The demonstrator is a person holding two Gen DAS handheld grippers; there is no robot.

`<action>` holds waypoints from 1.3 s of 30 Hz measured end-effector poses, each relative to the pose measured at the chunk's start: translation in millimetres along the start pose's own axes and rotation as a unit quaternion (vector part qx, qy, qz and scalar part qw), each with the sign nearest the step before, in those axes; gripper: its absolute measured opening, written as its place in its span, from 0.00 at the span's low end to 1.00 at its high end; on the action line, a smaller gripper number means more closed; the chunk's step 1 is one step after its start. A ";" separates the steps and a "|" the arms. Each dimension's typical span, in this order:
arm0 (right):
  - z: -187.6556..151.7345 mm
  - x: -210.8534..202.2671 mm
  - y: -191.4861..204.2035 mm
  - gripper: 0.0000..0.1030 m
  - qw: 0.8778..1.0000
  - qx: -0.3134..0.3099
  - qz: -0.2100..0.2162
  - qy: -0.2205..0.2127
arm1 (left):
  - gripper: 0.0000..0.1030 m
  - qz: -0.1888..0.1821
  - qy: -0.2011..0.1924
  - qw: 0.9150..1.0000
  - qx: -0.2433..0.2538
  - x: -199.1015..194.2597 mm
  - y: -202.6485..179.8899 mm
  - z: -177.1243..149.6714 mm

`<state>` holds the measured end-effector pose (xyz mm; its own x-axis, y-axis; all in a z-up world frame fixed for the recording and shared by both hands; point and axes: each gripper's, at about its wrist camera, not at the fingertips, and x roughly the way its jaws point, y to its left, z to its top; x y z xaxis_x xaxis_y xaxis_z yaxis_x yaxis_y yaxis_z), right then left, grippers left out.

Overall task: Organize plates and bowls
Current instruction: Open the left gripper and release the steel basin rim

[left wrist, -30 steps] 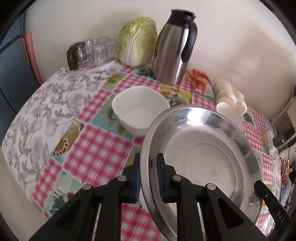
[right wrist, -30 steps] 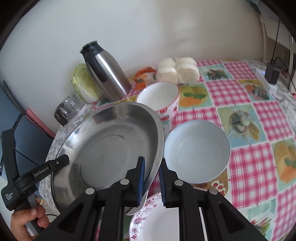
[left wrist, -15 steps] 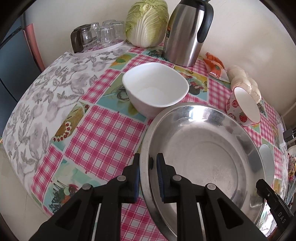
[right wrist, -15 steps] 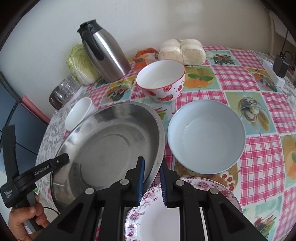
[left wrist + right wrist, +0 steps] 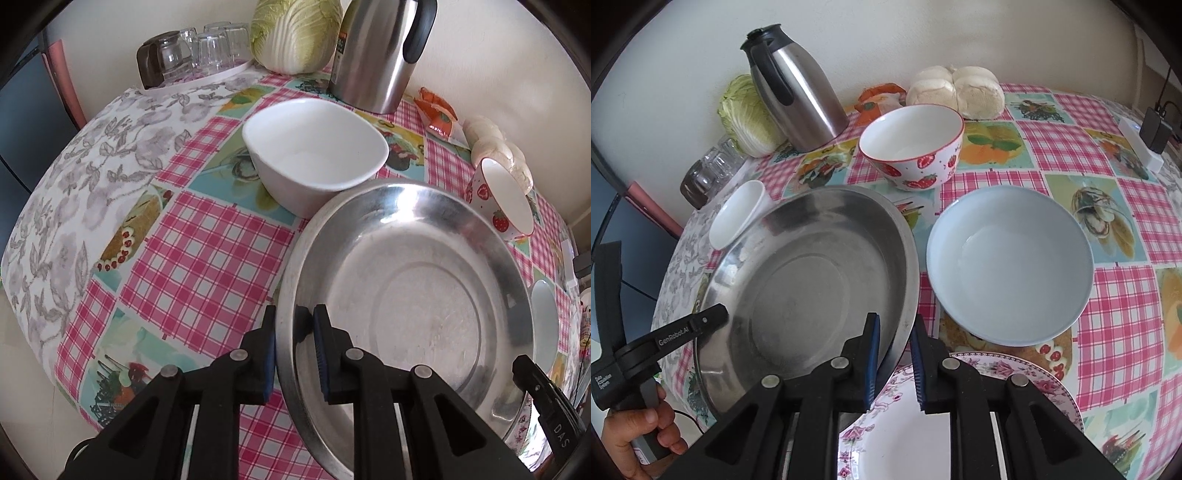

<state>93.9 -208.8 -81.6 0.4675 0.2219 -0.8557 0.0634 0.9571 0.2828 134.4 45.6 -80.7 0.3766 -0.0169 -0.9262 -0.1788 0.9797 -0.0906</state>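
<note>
Steel plate (image 5: 413, 295): large, shallow, carried between both grippers; its right edge hangs over the floral plate (image 5: 997, 373) near the front edge of the table (image 5: 207, 258). Whether it already touches anything underneath cannot be told.
Left gripper (image 5: 293, 334): jaws narrowly parted, clamped on the steel plate's left rim, one pad inside and one outside.
Right gripper (image 5: 894, 341): jaws close together, pinching the opposite rim the same way.
Step in hand, as judged: setting the steel plate down, possibly onto the floral plate.
Doing it well: keep both rims level, lower both sides together, release only once the plate is supported; thin polished rim looks prone to slipping.
Neighbours: white bowl (image 5: 314, 151) just beyond the plate's far left rim; blue bowl (image 5: 1008, 266) just beside its right rim; strawberry bowl (image 5: 912, 147) behind, nearer the wall.
Open room: bare tablecloth toward the left edge; steel jug (image 5: 798, 92), cabbage (image 5: 295, 33) and glasses (image 5: 199, 48) crowd the back edge.
Risk: a sideways drift may knock either bowl.
</note>
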 end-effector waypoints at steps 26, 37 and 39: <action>2.0 6.8 -13.4 0.31 0.999 0.035 -0.010 0.014 | 0.45 0.019 -0.006 1.000 0.013 -2.7 -3.0 3.9; 1.0 -15.6 0.6 0.56 0.999 0.017 -0.032 -0.012 | 0.73 0.028 -0.014 0.999 0.030 -12.1 -10.0 3.9; 1.4 -22.1 6.0 0.57 0.999 0.004 -0.043 -0.024 | 0.74 0.028 -0.014 0.999 0.036 -13.0 -12.3 2.9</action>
<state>85.2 -208.1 -60.3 0.5009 0.1301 -0.8557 0.1123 0.9705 0.2133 134.3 34.3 -66.5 0.3929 0.0428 -0.9186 -0.1342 0.9909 -0.0112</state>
